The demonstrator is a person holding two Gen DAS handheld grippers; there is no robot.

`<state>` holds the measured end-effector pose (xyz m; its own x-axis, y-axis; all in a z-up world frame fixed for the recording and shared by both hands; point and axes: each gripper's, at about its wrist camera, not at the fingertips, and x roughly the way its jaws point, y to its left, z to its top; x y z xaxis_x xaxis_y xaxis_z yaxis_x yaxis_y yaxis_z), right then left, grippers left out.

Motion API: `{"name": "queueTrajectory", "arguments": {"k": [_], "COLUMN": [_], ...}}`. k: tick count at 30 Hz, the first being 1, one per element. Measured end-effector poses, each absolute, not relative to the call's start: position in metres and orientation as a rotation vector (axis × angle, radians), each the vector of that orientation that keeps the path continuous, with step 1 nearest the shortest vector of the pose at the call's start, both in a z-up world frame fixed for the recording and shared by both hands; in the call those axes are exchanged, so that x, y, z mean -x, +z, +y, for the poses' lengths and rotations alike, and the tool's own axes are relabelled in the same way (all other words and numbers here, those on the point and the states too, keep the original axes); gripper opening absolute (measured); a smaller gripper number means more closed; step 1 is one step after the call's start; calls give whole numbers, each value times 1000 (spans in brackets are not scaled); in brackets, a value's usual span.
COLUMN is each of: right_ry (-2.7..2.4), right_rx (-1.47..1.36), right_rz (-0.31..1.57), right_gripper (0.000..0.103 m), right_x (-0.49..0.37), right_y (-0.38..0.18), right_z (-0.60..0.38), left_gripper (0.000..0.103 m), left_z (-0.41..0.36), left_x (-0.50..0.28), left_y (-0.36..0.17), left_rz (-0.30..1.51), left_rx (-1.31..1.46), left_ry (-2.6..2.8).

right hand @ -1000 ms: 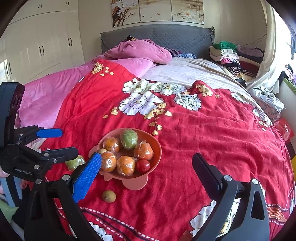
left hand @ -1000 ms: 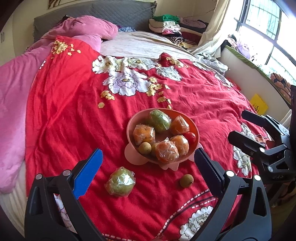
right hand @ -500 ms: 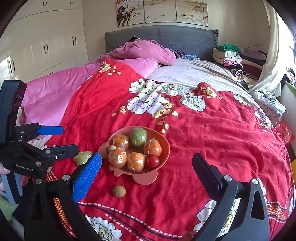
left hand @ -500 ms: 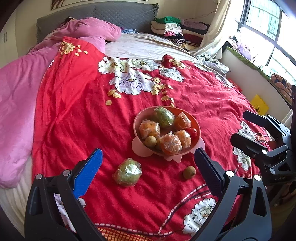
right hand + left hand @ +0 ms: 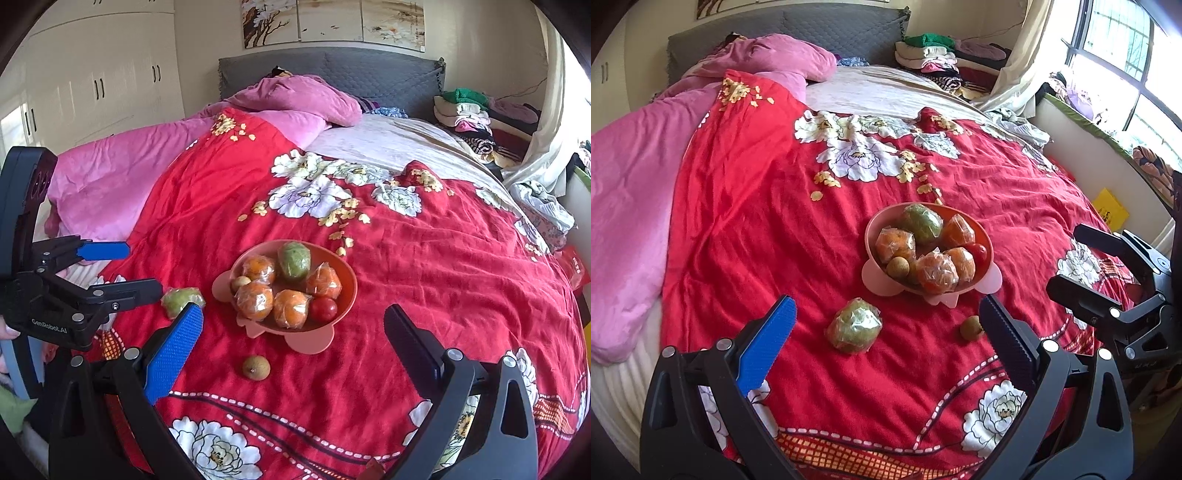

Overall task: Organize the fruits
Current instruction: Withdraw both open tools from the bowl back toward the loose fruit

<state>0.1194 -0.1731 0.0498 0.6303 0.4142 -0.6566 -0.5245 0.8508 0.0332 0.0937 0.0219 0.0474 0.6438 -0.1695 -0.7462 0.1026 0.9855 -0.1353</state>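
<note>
Both jaws wide, nothing held. Left gripper [image 5: 886, 325] hangs over the near edge of the red quilt [image 5: 757, 221]; right gripper [image 5: 295, 332] is beside it, same height, also empty.

Bowl [image 5: 871, 229] sits mid-quilt, pink, already loaded: wrapped oranges [image 5: 895, 243], one green wrapped fruit, a tomato [image 5: 979, 252], a small brown fruit at the near rim.

Two left outside:
- wrapped green fruit [image 5: 854, 325], just in front of the bowl, roughly centred between the left fingers, ahead of the tips.
- small brown fruit [image 5: 256, 366], near the bowl's front, closer to the right gripper.

Step in hand, as I read it: left goes for the green one. Tips:
- come down straight, so the fingers straddle it at its widest part.
- plastic wrap looks slick and loose; close on the fruit body, not on a wrap fold, or it may slip out.
- quilt is soft and wrinkled; pressing down could tip or roll the fruit, and fingertips could snag cloth.
- bowl is crowded; drop into the gap on the near-left side, low, so nothing bounces out.
- keep the right gripper clear while the left moves.
</note>
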Motion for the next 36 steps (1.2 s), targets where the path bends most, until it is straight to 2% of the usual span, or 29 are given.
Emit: {"name": "queueTrajectory", "arguments": {"k": [36], "right_ry": [563], "right_rx": [178], "right_rz": [797], "right_gripper": [98], "right_x": [-107], "right_y": [13], "right_z": [-159], "left_gripper": [93], "left_z": [39], "left_x": [-76], "left_y": [13], "left_rz": [939], "left_rx": [93], "left_ry": [-125]}}
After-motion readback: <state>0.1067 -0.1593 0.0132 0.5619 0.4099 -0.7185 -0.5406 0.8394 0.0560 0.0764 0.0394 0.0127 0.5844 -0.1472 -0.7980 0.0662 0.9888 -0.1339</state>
